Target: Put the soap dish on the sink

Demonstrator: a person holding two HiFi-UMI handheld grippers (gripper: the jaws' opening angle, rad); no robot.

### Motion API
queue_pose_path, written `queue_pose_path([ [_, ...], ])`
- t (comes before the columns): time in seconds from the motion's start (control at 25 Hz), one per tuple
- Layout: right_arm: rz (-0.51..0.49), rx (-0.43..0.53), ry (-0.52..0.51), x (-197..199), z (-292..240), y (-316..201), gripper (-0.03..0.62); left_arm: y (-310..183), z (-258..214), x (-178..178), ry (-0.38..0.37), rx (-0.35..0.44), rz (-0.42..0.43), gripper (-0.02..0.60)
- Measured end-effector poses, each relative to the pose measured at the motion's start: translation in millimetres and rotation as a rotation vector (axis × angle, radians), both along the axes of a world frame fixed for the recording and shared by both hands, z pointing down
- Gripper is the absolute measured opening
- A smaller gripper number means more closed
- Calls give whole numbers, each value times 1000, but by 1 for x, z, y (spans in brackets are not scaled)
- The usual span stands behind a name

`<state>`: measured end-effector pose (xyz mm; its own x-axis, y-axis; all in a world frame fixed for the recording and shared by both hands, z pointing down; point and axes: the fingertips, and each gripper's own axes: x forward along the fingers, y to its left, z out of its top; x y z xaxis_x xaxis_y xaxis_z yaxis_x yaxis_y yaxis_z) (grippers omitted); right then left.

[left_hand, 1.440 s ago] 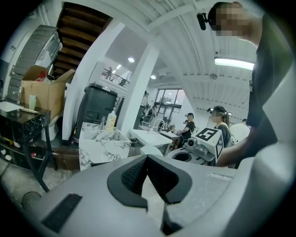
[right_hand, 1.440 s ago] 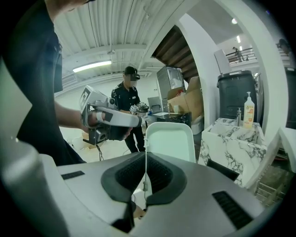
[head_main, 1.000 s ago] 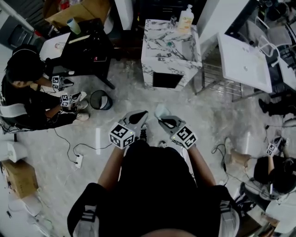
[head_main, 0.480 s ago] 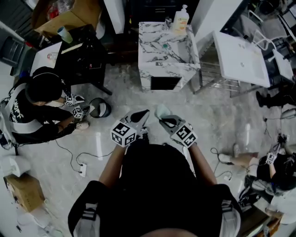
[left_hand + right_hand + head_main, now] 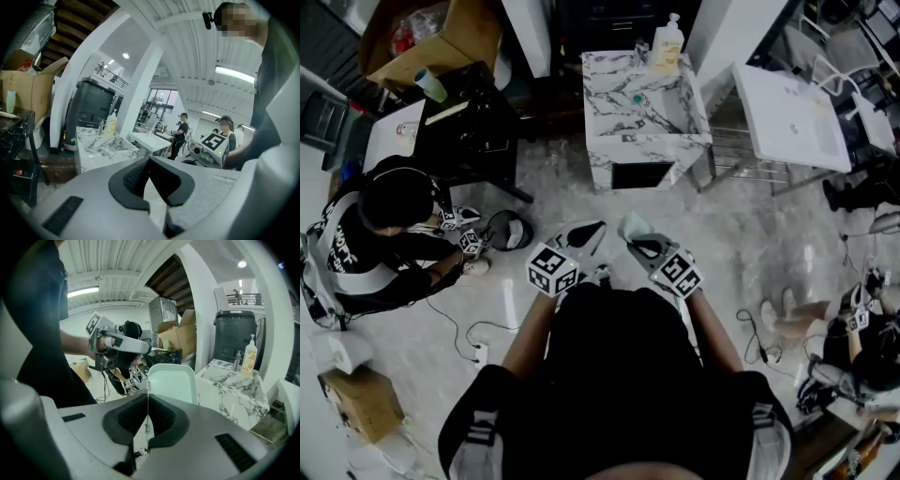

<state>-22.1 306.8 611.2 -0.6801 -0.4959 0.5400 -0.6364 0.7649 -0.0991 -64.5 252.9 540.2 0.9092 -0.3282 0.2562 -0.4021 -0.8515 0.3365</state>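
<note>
My right gripper (image 5: 636, 240) is shut on the edge of a pale green soap dish (image 5: 630, 225), which stands upright beyond the jaws in the right gripper view (image 5: 172, 382). My left gripper (image 5: 589, 232) hangs beside it, jaws shut with nothing between them (image 5: 149, 159). The marble sink unit (image 5: 645, 105) stands ahead across the floor, with a soap bottle (image 5: 668, 42) at its back edge. The right gripper view shows the unit (image 5: 230, 381) and bottle (image 5: 250, 355) to the right of the dish. In the left gripper view the unit (image 5: 100, 143) lies ahead on the left.
A person (image 5: 382, 230) crouches at the left holding grippers, next to a black bin (image 5: 507, 229). A black table (image 5: 473, 112) and a cardboard box (image 5: 441, 28) stand back left. A white basin on a metal rack (image 5: 792, 117) is at the right. Cables and a power strip (image 5: 478, 354) lie on the floor.
Both grippers have travelled forward together, the dish still held. The marble unit sits slightly lower in the head view. The crouching person has shifted toward the bin.
</note>
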Motion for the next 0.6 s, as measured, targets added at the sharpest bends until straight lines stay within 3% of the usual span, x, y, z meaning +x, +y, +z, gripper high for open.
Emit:
queue_pose_path([
  [0.6,34,3,33,-23,8,-18,-2,-19,6,-21,13,-4,51,-2],
])
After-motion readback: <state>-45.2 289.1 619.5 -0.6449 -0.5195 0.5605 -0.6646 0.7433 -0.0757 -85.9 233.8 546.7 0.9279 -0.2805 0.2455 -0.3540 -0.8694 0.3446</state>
